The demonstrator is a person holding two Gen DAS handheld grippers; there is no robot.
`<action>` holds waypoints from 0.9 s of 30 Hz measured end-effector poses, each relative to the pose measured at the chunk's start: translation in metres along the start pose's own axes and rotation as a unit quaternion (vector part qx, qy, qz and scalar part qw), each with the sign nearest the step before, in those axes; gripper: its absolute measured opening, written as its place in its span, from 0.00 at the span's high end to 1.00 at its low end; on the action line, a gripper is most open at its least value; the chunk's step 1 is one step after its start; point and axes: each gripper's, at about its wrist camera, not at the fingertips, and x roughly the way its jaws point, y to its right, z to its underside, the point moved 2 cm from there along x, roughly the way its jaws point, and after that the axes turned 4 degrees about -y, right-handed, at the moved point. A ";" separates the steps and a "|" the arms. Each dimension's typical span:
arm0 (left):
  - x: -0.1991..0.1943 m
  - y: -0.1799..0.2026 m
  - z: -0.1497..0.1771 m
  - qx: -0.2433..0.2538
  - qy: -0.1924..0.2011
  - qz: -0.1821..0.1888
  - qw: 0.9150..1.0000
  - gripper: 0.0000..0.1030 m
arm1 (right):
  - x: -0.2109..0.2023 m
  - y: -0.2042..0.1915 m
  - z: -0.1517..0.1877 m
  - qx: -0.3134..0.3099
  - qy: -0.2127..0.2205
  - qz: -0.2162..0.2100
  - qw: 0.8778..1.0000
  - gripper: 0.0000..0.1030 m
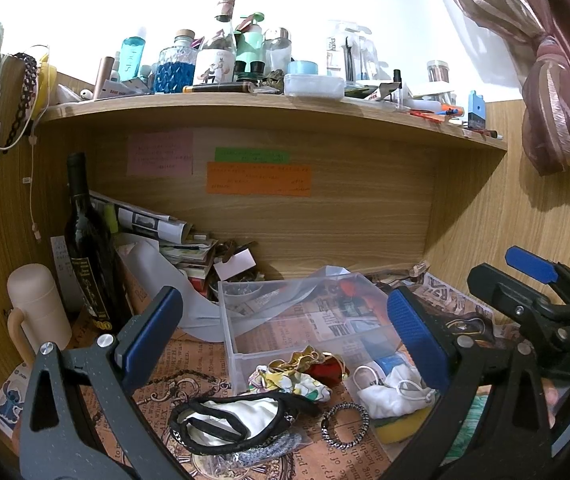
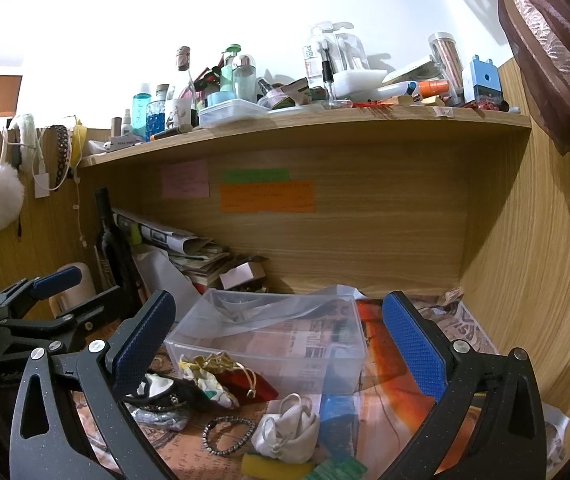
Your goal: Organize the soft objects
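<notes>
A clear plastic box [image 1: 305,312] [image 2: 273,340] stands open on the desk mat. In front of it lie soft items: a black-and-white sleep mask [image 1: 237,420] [image 2: 161,392], a floral scrunchie [image 1: 293,380] [image 2: 213,388], a red pouch [image 1: 327,370] [image 2: 253,384], a white face mask [image 1: 393,394] [image 2: 289,432], a yellow sponge [image 1: 401,428] [image 2: 273,468] and a bead bracelet [image 1: 345,426] [image 2: 227,436]. My left gripper [image 1: 285,340] is open above them. My right gripper [image 2: 281,344] is open and empty, over the box front; it also shows in the left wrist view [image 1: 533,280].
A dark wine bottle [image 1: 89,248], a cream flask [image 1: 37,308] and stacked papers [image 1: 173,240] crowd the back left. A shelf [image 1: 245,108] above carries many bottles and jars. Wood panels close the right side. A curtain [image 1: 557,92] hangs at upper right.
</notes>
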 end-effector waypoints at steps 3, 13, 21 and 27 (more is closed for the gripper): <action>0.000 0.000 0.000 0.000 0.000 0.000 1.000 0.00 | 0.000 0.000 0.000 0.001 0.000 -0.001 1.000 0.00; -0.001 -0.001 -0.001 0.000 0.001 -0.001 1.000 0.00 | -0.002 -0.002 0.001 0.000 0.004 -0.004 1.000 0.00; -0.001 -0.001 -0.001 0.000 0.001 0.000 1.000 0.00 | -0.002 -0.002 0.001 0.000 0.004 -0.004 1.000 0.00; -0.001 -0.001 -0.001 -0.001 0.001 0.000 1.000 0.00 | -0.002 -0.002 0.001 0.000 0.003 -0.004 1.000 0.00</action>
